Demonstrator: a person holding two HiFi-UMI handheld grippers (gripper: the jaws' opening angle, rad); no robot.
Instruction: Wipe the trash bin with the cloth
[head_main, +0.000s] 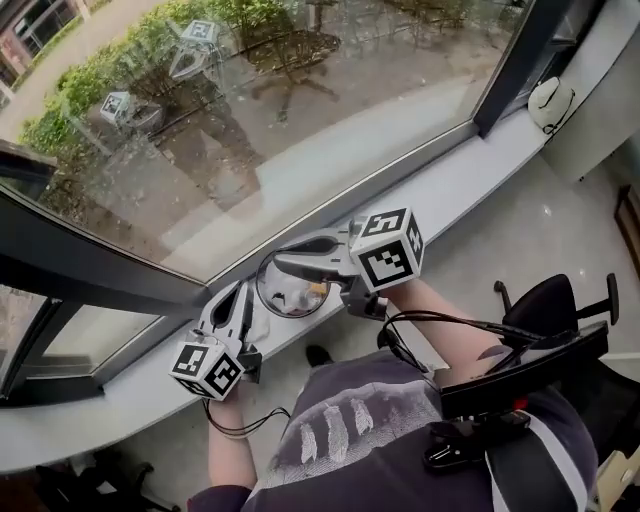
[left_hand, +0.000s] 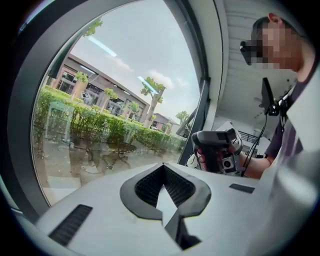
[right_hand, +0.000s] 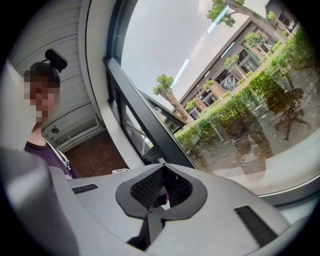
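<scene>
Although the job concerns a trash bin and a cloth, neither shows in any of my three views, so I cannot tell which way the bin's long axis points or where it lies from either hand-held gripper.

From the head view I see the left hand-held gripper (head_main: 240, 298) (left_hand: 163, 192) held up at the white window sill (head_main: 470, 170) and aimed at the window (head_main: 300, 100). Its jaws are pressed together with nothing between them. The right hand-held gripper (head_main: 290, 268) (right_hand: 161, 192) sits just beside it, to its right and a little higher, pointing across toward it. Its jaws are likewise closed and empty.

A round ring (head_main: 290, 288) lies between the two, and I cannot make out what it is. Right of the right hand-held gripper a black chair (head_main: 560, 305) is cut off by the frame edge. A white object (head_main: 550, 100) at the sill's far end is too small for me to identify.
</scene>
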